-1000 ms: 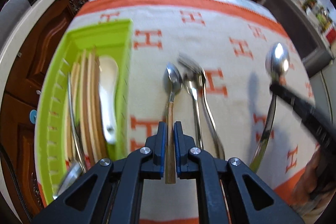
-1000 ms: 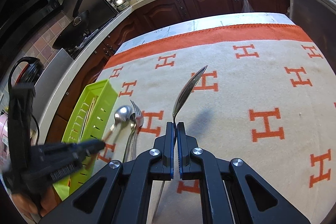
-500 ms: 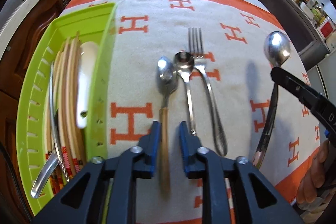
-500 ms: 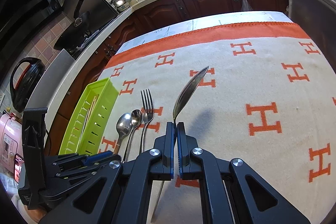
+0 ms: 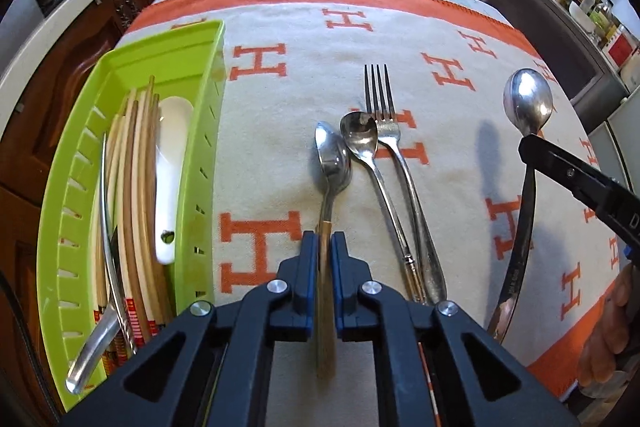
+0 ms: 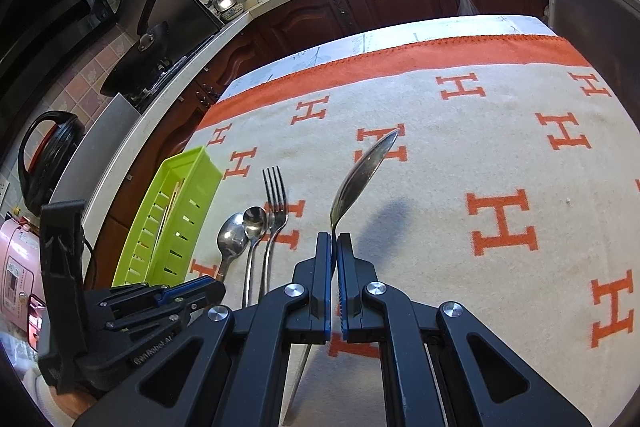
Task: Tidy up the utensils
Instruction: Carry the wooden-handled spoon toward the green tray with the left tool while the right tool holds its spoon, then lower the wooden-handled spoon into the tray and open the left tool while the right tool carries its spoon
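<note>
Steel, stiff, probably slippery: the left gripper (image 5: 325, 247) jaws pinch a wooden-handled spoon (image 5: 331, 163) on the surface beside the green tray (image 5: 132, 55); the right gripper (image 6: 334, 247) jaws clamp a large spoon (image 6: 362, 173) aloft by its handle.

Glossy metal spoon (image 6: 362, 175) — seemingly wooden-handled
</note>
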